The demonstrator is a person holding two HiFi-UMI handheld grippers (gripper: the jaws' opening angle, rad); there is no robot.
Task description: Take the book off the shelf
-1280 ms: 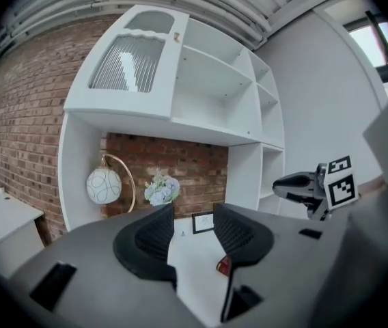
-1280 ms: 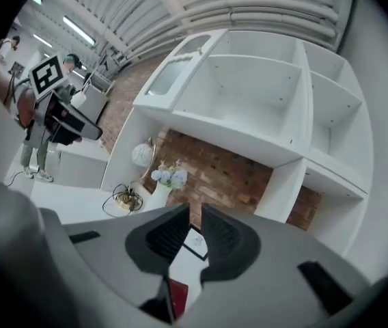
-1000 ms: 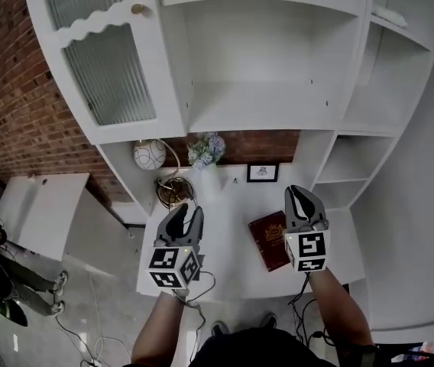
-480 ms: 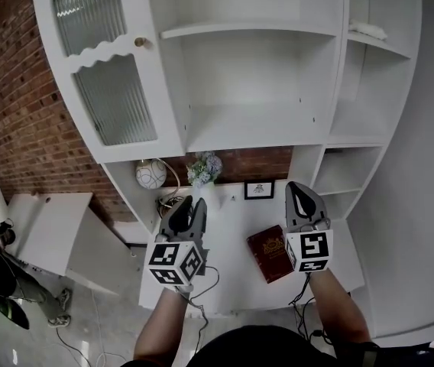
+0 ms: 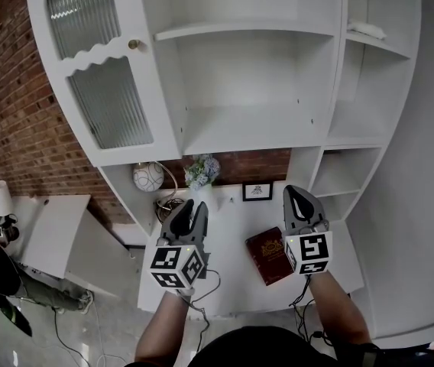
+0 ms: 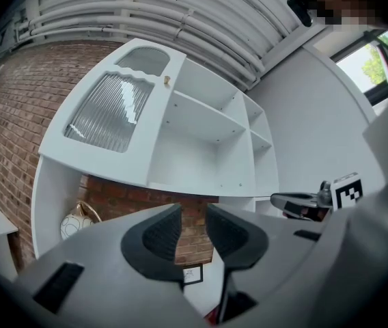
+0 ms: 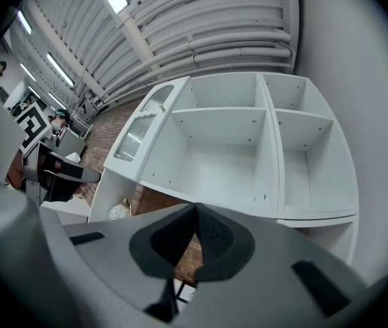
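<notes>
- Shelf unit [image 5: 247,125]: smooth white painted finish, matt.
- Cabinet door pane [image 5: 110,102]: ribbed glass.
- Wall [image 5: 14,121]: rough red brick.
- Book [image 5: 269,254]: smooth dark red cover.
- Left hand-held gripper [image 6: 192,210]: matt grey plastic; black ribbed pads [image 6: 161,232].
</notes>
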